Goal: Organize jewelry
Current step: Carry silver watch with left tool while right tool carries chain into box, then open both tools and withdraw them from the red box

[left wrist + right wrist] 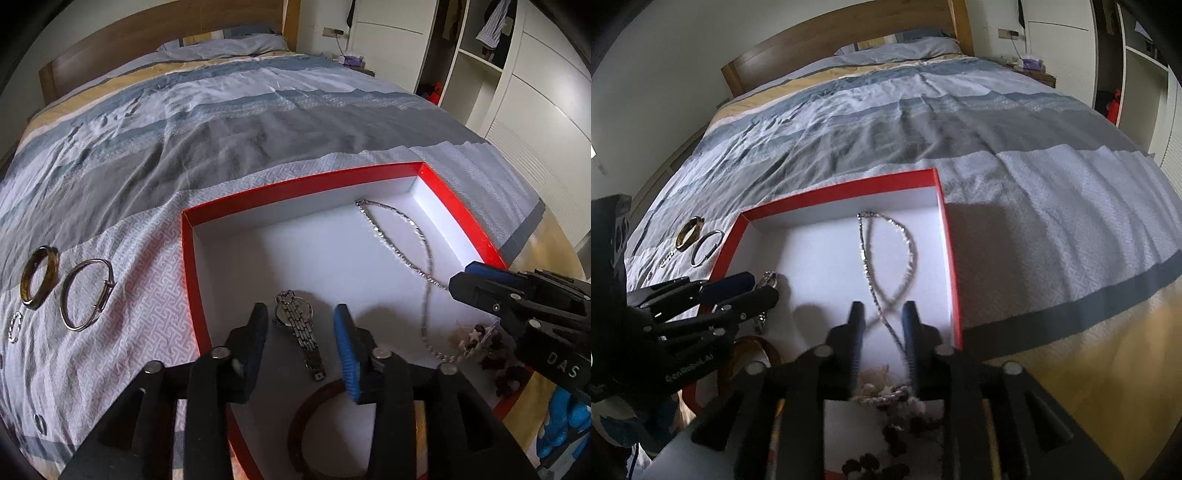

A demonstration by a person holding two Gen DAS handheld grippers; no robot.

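left wrist view: one red box (186, 258) lies on the bed (221, 122), near its foot edge. inside are one watch (297, 325), one silver chain (424, 266), one brown bangle (310, 417) at the near wall and one beaded piece (476, 339) at the right wall. on the cover, left of the box, lie two bangles, one amber (38, 277) and one silver (86, 293), and one small ring (15, 326). the left gripper (301, 336) is spread, the watch between its fingers but not pinched.

right wrist view: the right gripper (882, 328) is spread over the one chain (886, 254); the chain passes between the fingers, not pinched. the left gripper (738, 291) hangs over the watch (768, 280).
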